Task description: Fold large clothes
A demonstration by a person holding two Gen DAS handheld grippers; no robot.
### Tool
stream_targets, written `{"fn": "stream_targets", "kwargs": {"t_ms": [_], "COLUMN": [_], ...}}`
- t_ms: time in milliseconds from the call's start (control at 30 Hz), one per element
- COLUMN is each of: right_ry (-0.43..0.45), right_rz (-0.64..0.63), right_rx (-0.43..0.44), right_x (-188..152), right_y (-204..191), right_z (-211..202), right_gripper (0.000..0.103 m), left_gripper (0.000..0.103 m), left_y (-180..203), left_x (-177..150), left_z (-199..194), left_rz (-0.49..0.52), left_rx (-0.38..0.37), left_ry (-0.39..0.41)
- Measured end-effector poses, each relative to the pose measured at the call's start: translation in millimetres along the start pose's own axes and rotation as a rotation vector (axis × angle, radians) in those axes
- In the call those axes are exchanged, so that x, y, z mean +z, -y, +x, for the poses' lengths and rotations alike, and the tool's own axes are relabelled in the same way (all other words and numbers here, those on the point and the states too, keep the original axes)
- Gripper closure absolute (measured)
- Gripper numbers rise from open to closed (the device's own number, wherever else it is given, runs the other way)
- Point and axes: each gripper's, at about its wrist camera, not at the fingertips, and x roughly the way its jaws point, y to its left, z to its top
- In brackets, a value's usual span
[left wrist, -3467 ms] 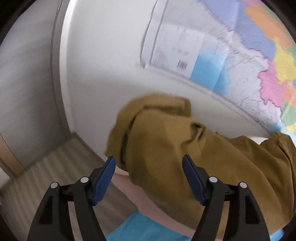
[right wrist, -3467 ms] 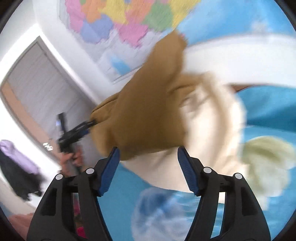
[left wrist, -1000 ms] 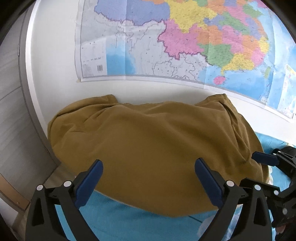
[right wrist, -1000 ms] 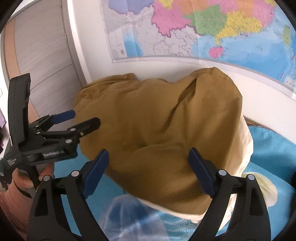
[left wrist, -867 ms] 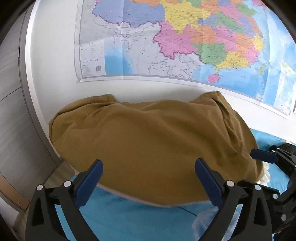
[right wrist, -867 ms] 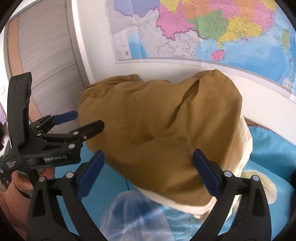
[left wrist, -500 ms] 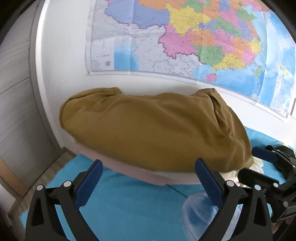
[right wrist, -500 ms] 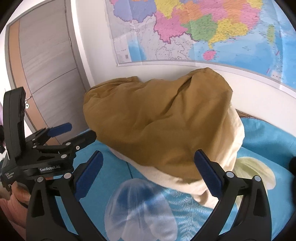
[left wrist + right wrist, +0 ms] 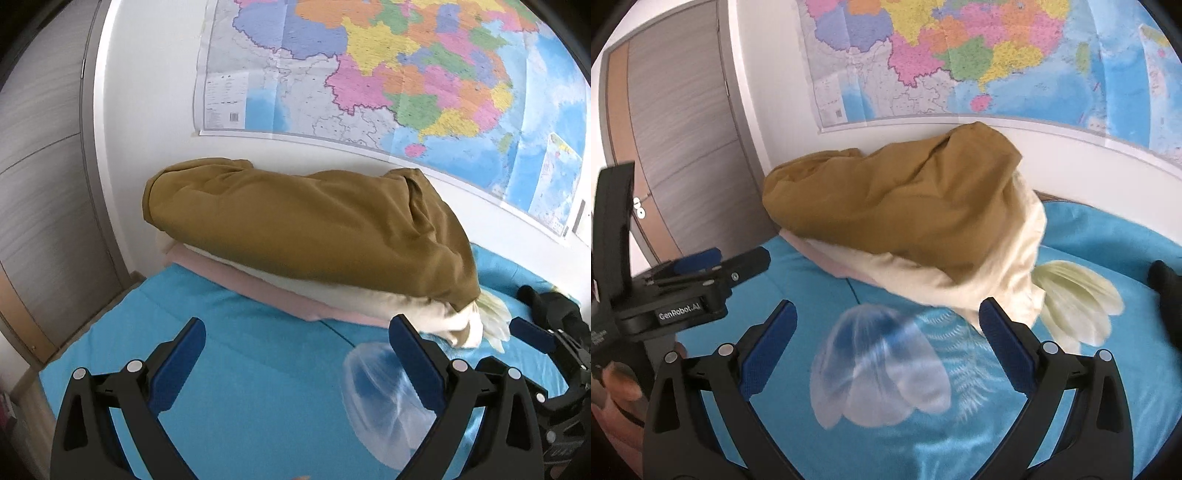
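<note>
Both your grippers stand wide open and empty, short of the folded pile.

Your left gripper (image 9: 297,354) reads "GenRobot.AI" in the right wrist view; your right gripper (image 9: 888,338) spreads as wide. The mustard garment (image 9: 897,201), rumpled, tops cream (image 9: 1004,273) and pink layers (image 9: 273,291) on the blue bedsheet (image 9: 236,354) against the wall, beneath the map (image 9: 388,74).
</note>
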Motion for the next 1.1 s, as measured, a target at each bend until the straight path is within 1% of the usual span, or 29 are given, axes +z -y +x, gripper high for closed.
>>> {"fn": "stream_targets", "kwargs": {"t_ms": [133,233,367,533,833,1100], "right_ry": [0.016,0.015,0.010,0.016,0.034,0.029], "right_rz": [0.014,-0.002,0.012,0.010,0.007,0.022], "right_rx": [-0.006,-0.023,-0.028,-0.033,-0.035,-0.039], "right_x": [-9.0,-14.9,-25.6,-33.5,-40.3,-46.3], "right_y": [-1.0,-2.7,-3.0,-4.8,-8.2,-7.1], "right_z": [-11.8,-15.6,-22.3,-30.6,-44.3,-47.9], "right_gripper": [0.006,0.006,0.006,0.006,0.006,0.006], "left_gripper": [0.007,0.007,0.007,0.007,0.007,0.007], "left_y": [8.6,14.6,17.7,21.6,27.7,29.8], "left_x": [-10.7,-18.6,-25.6,-33.6,-40.5,-43.7], "left_z": [-8.0,-14.5,-19.9,-27.0,-37.2,-43.1], "left_rz": [0.018,0.026,0.022,0.027,0.033,0.035], "left_rx": [0.005,0.027,0.020,0.029,0.015,0.019], "left_ry": [-0.008,-0.003,-0.011,-0.020,-0.020,-0.016]}}
